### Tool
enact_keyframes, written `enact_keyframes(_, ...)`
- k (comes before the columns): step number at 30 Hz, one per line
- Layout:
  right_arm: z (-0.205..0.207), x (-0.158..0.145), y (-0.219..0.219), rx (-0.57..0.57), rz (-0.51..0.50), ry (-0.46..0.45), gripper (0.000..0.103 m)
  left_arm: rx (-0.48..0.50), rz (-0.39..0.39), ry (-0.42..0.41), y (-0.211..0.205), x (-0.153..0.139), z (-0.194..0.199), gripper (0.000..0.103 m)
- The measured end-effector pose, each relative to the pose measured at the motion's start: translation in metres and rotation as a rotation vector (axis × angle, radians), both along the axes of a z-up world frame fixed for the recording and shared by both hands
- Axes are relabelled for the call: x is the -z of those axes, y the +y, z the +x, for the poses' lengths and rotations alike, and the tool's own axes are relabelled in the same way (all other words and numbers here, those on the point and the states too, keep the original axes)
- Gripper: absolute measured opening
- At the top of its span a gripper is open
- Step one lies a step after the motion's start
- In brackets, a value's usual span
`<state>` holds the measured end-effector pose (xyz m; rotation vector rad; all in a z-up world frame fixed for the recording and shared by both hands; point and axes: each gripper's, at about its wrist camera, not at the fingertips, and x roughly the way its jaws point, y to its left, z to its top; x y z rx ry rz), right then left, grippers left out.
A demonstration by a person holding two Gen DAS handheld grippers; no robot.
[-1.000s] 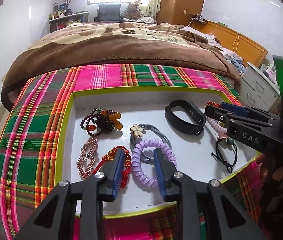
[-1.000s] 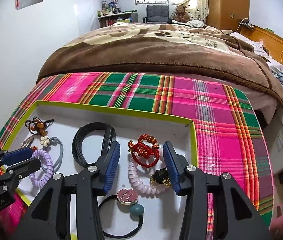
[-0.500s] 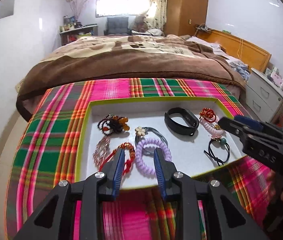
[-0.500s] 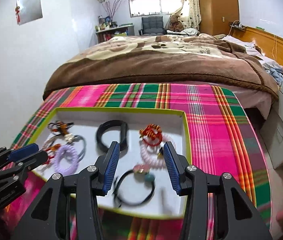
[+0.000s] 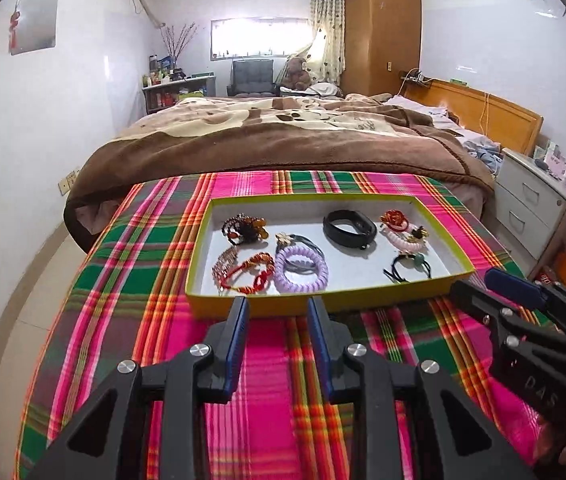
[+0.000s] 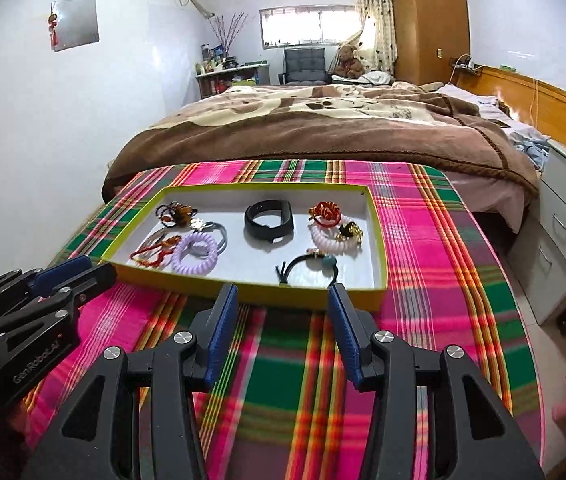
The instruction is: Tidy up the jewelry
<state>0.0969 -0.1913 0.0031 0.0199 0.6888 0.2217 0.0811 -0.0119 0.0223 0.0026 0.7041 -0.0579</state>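
My two tongs, left [image 5: 277,308] and right [image 6: 281,296], gape empty before a yellow-rimmed tray [image 5: 323,302] holding bracelets, hair ties and a black wristband [image 5: 349,228].

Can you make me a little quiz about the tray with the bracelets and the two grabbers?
1. True or false: the black band lies inside the tray.
2. What colour is the coil tie nearest the left gripper?
3. Is either gripper holding anything? A) left B) right C) neither

Key:
1. True.
2. Purple.
3. C: the left and the right gripper both hang open over the cloth, nothing between their fingers.
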Motion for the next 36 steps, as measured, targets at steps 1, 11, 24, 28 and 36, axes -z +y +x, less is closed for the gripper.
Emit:
enact_keyframes(1, -0.006, 0.000, 0.000, 0.005, 0.001, -0.006, 0.047, -0.002, 0.004, 0.006, -0.001, 0.000, -0.002, 0.030)
enact_keyframes(11, -0.034, 0.000, -0.001, 0.056, -0.024, -0.055, 0.047, 0.004, 0.000, -0.011, -0.007, 0.002, -0.018, 0.030)
enact_keyframes(24, -0.034, 0.002, -0.003, 0.060, 0.000, -0.039, 0.047, -0.020, -0.002, -0.032, -0.005, -0.002, -0.023, 0.030)
enact_keyframes(28, -0.034, 0.003, -0.003, 0.058, 0.000, -0.038, 0.047, -0.021, -0.006, -0.026, -0.004, -0.001, -0.023, 0.030)
enact_keyframes(36, -0.033, 0.005, 0.000, 0.056, -0.002, -0.030, 0.047, -0.025, -0.013, -0.016, -0.003, 0.002, -0.021, 0.030)
